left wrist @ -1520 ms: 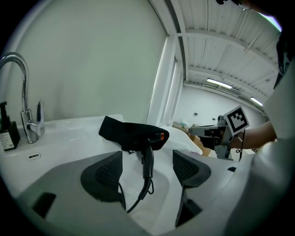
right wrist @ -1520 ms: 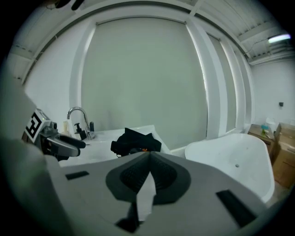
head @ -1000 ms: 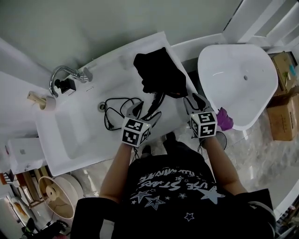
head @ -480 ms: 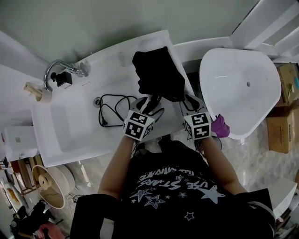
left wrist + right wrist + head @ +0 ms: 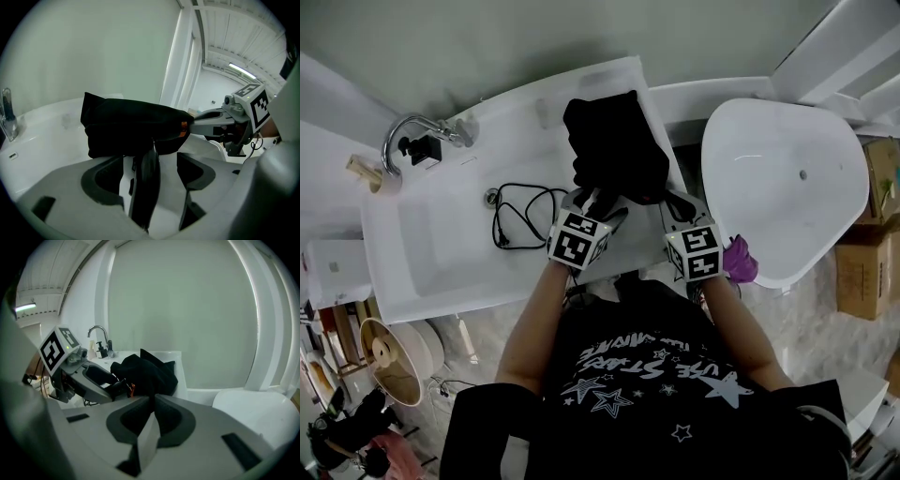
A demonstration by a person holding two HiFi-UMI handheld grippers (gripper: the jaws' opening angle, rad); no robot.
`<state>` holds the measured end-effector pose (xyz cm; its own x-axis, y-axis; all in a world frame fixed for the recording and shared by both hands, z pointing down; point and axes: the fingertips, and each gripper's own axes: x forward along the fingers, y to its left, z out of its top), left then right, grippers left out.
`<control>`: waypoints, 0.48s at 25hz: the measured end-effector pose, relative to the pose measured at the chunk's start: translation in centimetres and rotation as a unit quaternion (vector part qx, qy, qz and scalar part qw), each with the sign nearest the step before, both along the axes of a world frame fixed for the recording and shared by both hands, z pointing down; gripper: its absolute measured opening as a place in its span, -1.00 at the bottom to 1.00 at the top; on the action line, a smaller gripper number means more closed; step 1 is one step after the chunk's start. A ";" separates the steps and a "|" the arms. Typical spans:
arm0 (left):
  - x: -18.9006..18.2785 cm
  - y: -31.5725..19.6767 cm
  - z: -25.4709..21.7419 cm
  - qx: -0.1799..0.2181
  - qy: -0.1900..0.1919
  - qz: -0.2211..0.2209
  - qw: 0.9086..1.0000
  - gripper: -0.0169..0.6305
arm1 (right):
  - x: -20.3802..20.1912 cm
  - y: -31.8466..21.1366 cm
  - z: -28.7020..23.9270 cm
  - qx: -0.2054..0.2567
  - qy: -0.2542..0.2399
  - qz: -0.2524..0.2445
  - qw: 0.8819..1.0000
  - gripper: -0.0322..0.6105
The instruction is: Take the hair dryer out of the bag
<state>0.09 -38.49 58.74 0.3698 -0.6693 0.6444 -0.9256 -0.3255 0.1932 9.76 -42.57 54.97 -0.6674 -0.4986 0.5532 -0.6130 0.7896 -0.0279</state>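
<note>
While R hand-held gripper (image 5: 676,199) is closing on bag (image 5: 614,141) edge, L hand-held gripper (image 5: 592,200) jaws stand apart around dryer handle (image 5: 144,187), not clamped.

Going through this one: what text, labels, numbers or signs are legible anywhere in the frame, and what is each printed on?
"STARS", probably "THE STARS": white print on the person's black shirt. The curved line above it is too warped to read.
Marker cubes: black-and-white square patterns only, no letters or numbers.
Cardboard box: any label is too small to read.
No other text is legible.
</note>
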 end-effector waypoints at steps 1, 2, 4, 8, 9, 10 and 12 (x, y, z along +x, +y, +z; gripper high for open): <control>0.1 -0.1 0.1 -0.002 0.001 0.000 1.000 0.18 | 0.0 0.0 0.0 -0.003 -0.003 -0.002 1.000 -0.80; 0.2 -0.2 0.1 -0.005 0.002 -0.001 1.000 0.11 | 0.1 -0.1 0.0 -0.005 -0.005 -0.005 1.000 -0.80; 0.3 -0.5 0.2 -0.008 0.003 -0.005 1.000 -0.02 | 0.1 -0.2 0.0 -0.008 -0.010 -0.010 1.000 -0.80; 0.3 -1.3 0.6 -0.009 -0.003 -0.020 1.000 -0.11 | 0.2 -0.3 0.0 -0.012 -0.018 -0.019 1.000 -0.80; 0.3 -1.5 0.7 -0.010 -0.005 -0.022 1.000 -0.12 | 0.2 -0.3 0.0 -0.014 -0.020 -0.021 0.999 -0.80; 0.3 -1.7 0.8 -0.012 -0.006 -0.023 1.000 -0.12 | 0.2 -0.3 0.0 -0.015 -0.022 -0.023 0.999 -0.80; 0.5 -2.1 1.1 -0.014 -0.012 -0.024 1.000 -0.13 | 0.3 -0.3 0.0 -0.017 -0.026 -0.026 0.999 -0.80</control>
